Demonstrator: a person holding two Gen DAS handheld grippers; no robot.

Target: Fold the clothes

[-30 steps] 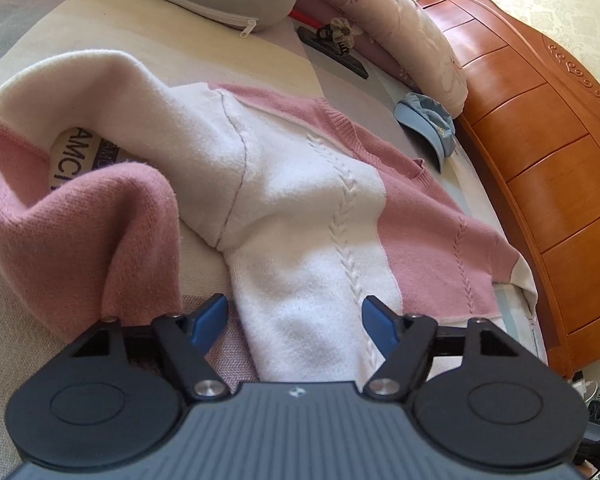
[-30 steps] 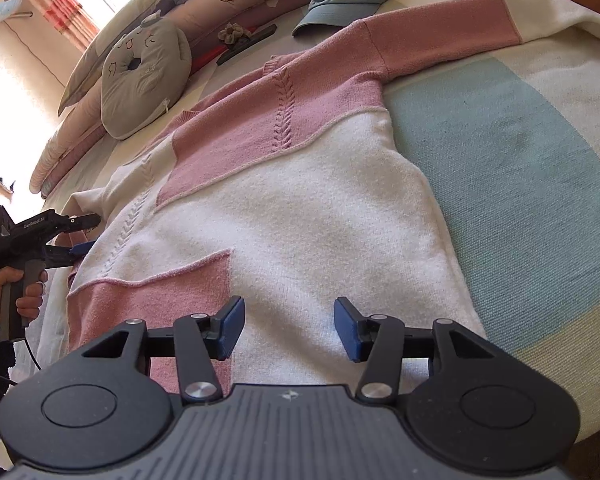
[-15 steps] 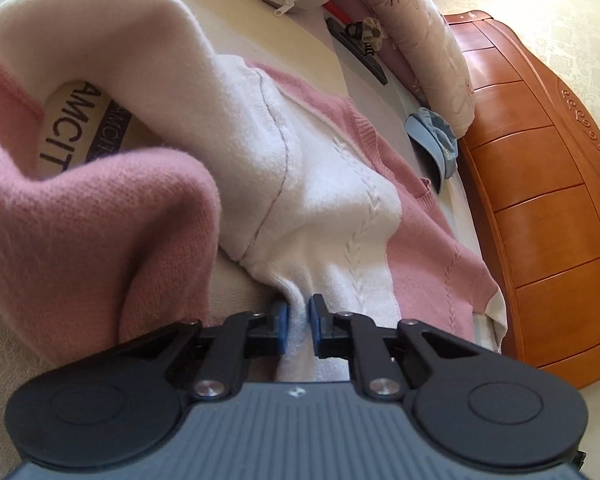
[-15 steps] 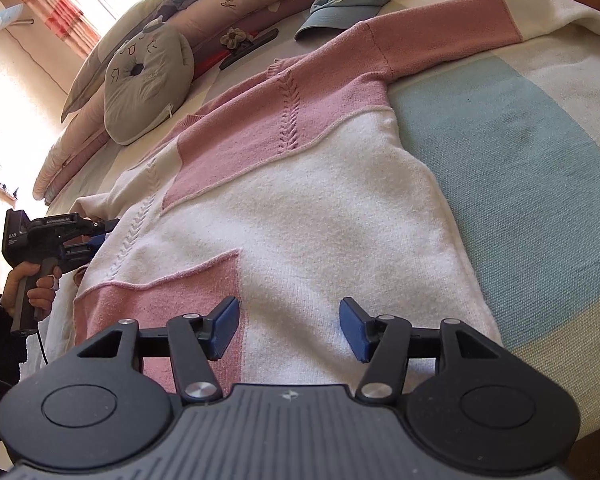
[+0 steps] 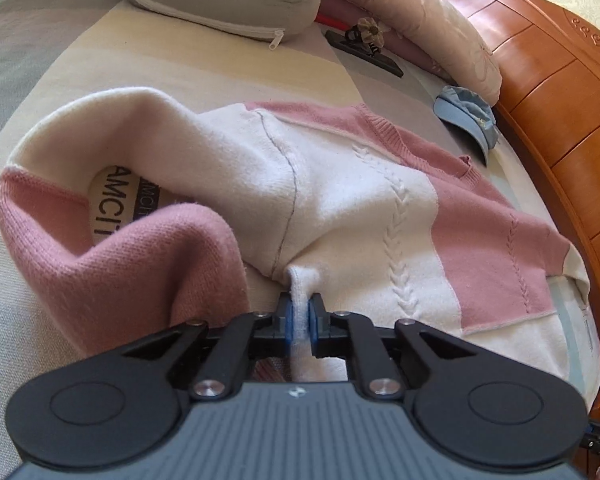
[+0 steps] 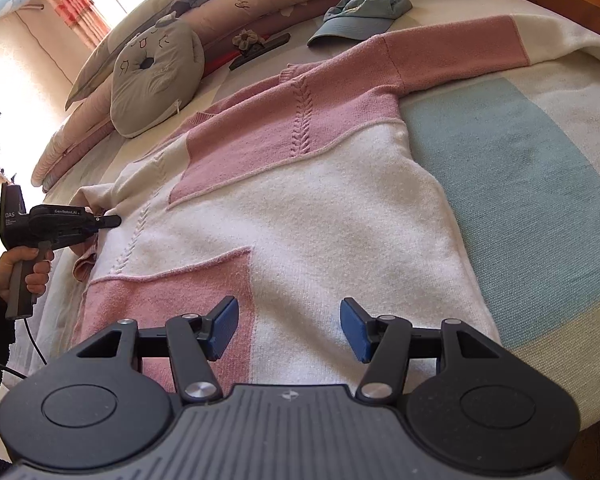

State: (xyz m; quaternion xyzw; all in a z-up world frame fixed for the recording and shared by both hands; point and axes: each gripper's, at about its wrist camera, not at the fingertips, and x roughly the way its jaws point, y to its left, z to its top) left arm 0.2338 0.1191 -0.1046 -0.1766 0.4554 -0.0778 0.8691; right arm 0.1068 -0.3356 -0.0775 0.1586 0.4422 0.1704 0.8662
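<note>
Sweater (image 5: pixel 340 208) fold between left jaws

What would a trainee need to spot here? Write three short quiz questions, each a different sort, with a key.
1. True or false: the left hand-held gripper is shut on the sweater.
2. Which lies nearest the sweater's collar?
A. the cap
B. the grey cushion
C. the curtain
3. Fill in: the right hand-held gripper is ____ over the sweater's hem, holding nothing.

Key
1. True: its pads pinch a ridge of white knit.
2. A
3. open
</note>
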